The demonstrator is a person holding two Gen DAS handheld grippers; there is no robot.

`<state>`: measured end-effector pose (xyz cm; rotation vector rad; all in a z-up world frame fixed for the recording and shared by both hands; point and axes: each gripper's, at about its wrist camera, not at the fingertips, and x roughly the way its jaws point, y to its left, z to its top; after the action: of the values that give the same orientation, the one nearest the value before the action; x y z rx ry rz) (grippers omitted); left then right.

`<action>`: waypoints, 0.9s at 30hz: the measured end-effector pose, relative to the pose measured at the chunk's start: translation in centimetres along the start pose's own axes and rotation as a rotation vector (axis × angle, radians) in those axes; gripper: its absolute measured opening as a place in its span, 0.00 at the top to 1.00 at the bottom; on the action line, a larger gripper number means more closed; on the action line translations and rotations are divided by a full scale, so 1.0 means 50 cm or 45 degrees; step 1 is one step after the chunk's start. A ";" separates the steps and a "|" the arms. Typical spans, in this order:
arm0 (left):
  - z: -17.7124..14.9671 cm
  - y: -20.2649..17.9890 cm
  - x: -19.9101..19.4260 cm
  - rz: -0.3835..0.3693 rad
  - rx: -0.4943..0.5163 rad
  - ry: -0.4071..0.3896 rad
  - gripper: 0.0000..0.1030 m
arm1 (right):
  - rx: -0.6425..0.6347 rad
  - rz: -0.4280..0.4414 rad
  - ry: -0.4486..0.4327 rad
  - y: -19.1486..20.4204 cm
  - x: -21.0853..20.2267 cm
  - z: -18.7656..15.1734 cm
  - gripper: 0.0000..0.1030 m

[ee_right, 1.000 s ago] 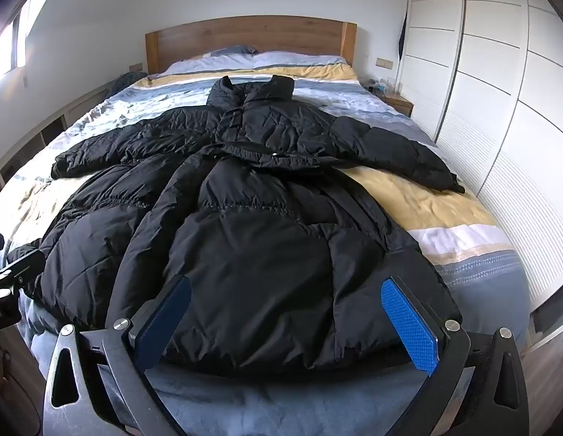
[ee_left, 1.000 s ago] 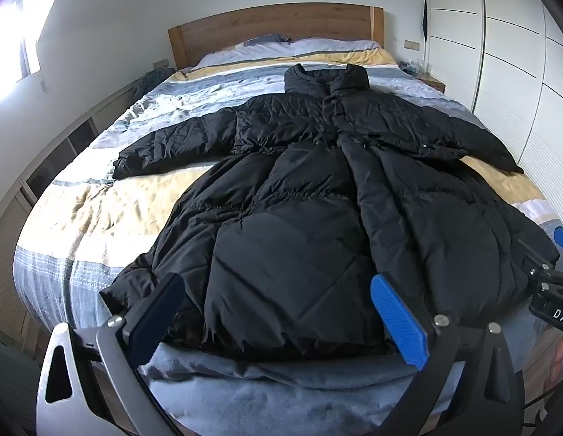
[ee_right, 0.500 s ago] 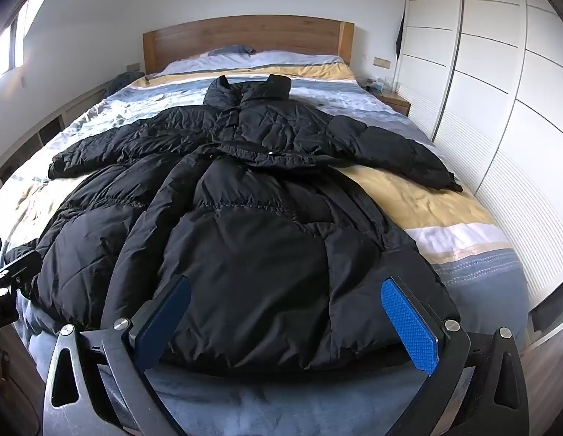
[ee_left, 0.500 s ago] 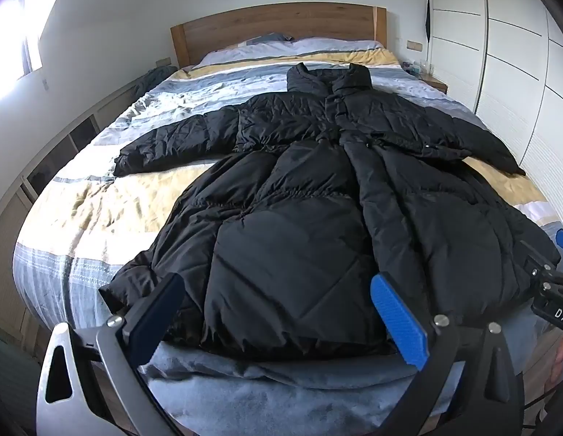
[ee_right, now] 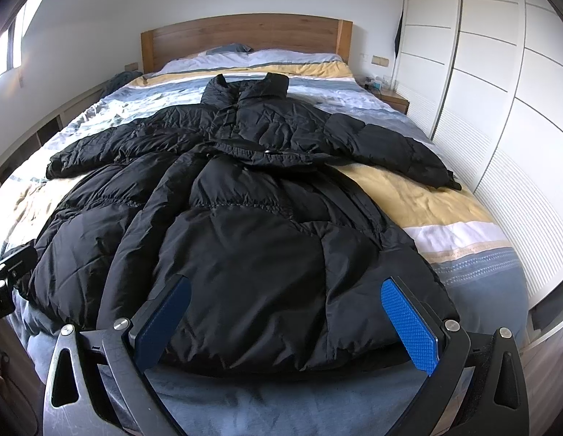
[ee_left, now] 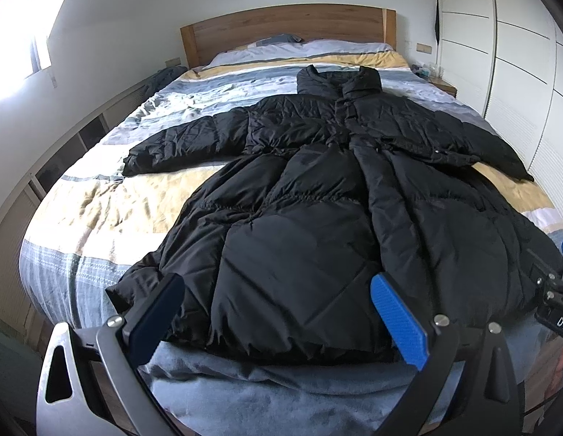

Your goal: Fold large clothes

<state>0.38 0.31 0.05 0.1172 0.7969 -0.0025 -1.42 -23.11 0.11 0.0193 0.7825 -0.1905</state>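
A long black puffer coat (ee_left: pixel 317 196) lies spread face up on the bed (ee_left: pixel 99 210), nothing folded yet, so the step in hand looks like the approach for a first grasp at the hem. The left gripper (ee_left: pixel 277 316) hovers at the foot of the bed over the hem's left part, its fingers (ee_left: pixel 397 319) spread wide and holding nothing; the right gripper (ee_right: pixel 285 319) hangs over the hem's right part, fingers (ee_right: pixel 408 327) likewise released and empty. To do this well, each gripper should come down onto the hem edge itself, not the thick quilted panel, and pinch both layers, since slippery padded fabric is likely to slide out of a shallow bite. The two grasps should sit evenly on either side of the front placket so the fold stays square. The coat's long axis runs along the bed, from foot to headboard (ee_right: pixel 245 32): the collar (ee_right: pixel 245 87) points toward the pillows, the hem toward the grippers. The sleeves (ee_left: pixel 187 145) stretch out sideways across that axis, the right one (ee_right: pixel 397 152) ending near the bed's edge by the wardrobe (ee_right: pixel 499 91).
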 end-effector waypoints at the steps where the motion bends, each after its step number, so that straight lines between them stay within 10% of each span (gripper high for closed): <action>1: 0.001 0.002 0.000 0.001 -0.006 -0.002 0.00 | 0.000 0.000 0.001 -0.006 0.001 -0.002 0.00; 27: 0.056 -0.028 0.052 0.040 0.016 0.039 0.00 | -0.015 -0.012 0.054 -0.024 0.069 0.057 0.00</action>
<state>4.13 -1.27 -0.02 0.1419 0.8255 0.0239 2.75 -25.10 -0.25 0.0083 0.8264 -0.1948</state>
